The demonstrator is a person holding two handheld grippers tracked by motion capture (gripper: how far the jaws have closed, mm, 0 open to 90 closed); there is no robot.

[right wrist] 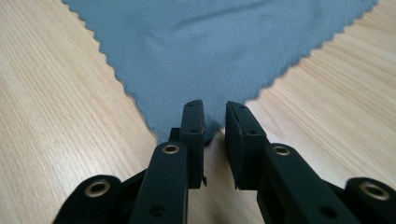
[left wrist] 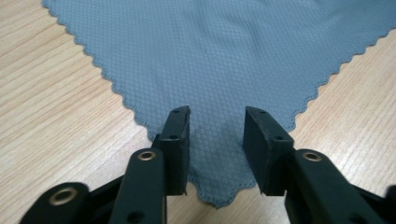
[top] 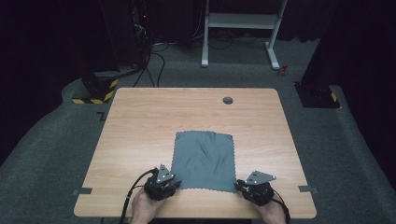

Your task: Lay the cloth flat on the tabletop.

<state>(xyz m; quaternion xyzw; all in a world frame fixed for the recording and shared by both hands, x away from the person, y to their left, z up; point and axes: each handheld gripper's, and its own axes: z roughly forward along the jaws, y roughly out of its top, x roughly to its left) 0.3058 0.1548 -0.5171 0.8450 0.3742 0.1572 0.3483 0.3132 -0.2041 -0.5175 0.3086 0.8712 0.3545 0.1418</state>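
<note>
A grey cloth (top: 204,158) with scalloped edges lies flat, slightly wrinkled, on the near middle of the wooden table (top: 154,116). My left gripper (top: 176,184) is at the cloth's near left corner. In the left gripper view that gripper (left wrist: 217,114) is open, its jaws wide apart and low over the corner of the cloth (left wrist: 210,56). My right gripper (top: 238,184) is at the near right corner. In the right gripper view it (right wrist: 215,107) stands open with a narrow gap, and the tip of the cloth (right wrist: 210,46) reaches just between the jaws.
A round cable hole (top: 228,100) sits near the table's far edge. Grey tape marks (top: 82,191) (top: 307,189) lie at the near corners. On the carpet beyond stand a white desk frame (top: 240,28), a yellow-striped base (top: 95,91) and cables.
</note>
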